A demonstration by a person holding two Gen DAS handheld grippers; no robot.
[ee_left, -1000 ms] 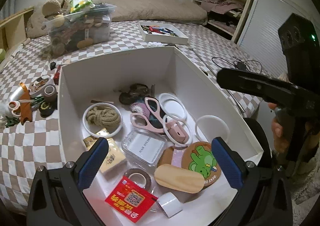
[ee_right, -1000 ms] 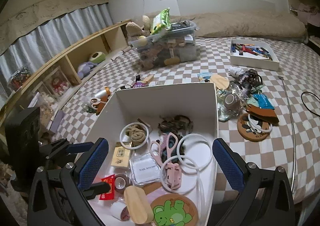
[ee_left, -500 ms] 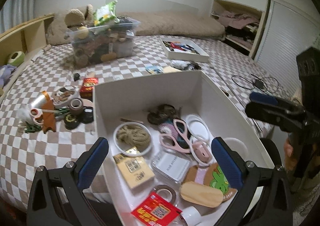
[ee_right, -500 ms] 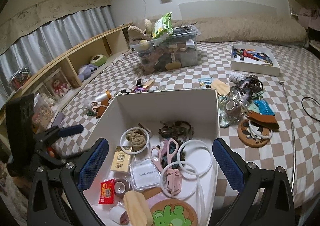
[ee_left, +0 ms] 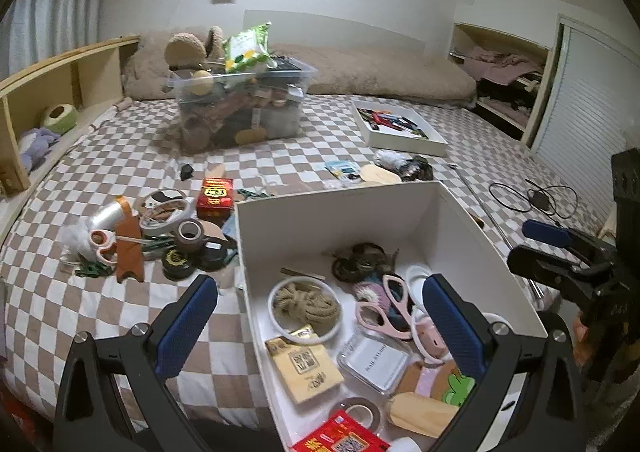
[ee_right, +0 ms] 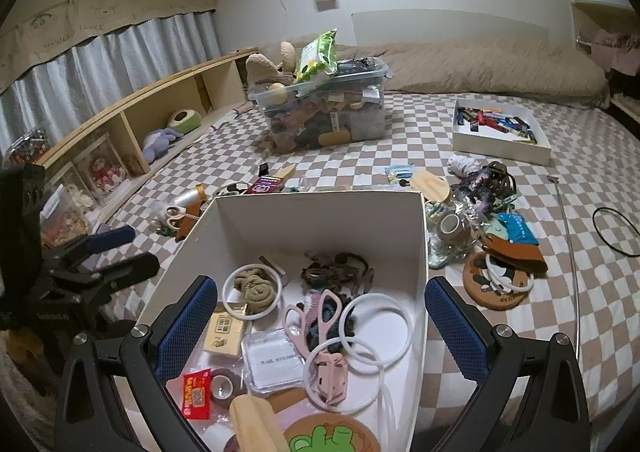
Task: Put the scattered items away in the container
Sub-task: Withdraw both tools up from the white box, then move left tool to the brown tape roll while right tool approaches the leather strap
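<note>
The white box (ee_left: 340, 192) sits on the checkered bed and holds pink scissors (ee_left: 384, 312), a rope coil, white rings, a card box and a frog coaster. My left gripper (ee_left: 319, 281) hovers open over its near left corner, holding nothing. Left of the box lie tape rolls (ee_left: 188, 230), a red box (ee_left: 215, 198), orange-handled scissors (ee_left: 102, 248) and a brown leather piece. My right gripper (ee_right: 320, 282) is open and empty above the box (ee_right: 320, 198). To its right lie a coaster with rings (ee_right: 496, 284), a tape roll (ee_right: 452, 226), a blue packet and a hair claw (ee_right: 496, 176).
A full clear plastic bin (ee_left: 240, 108) and a white tray of pens (ee_left: 400, 128) stand further back on the bed. A wooden shelf (ee_left: 60, 68) runs along the left. A black cable (ee_left: 532, 196) and a thin metal rod (ee_right: 568, 244) lie at the right.
Both grippers have drawn back and up from the box, still open. The left one has swung left, bringing the pile left of the box into view.
</note>
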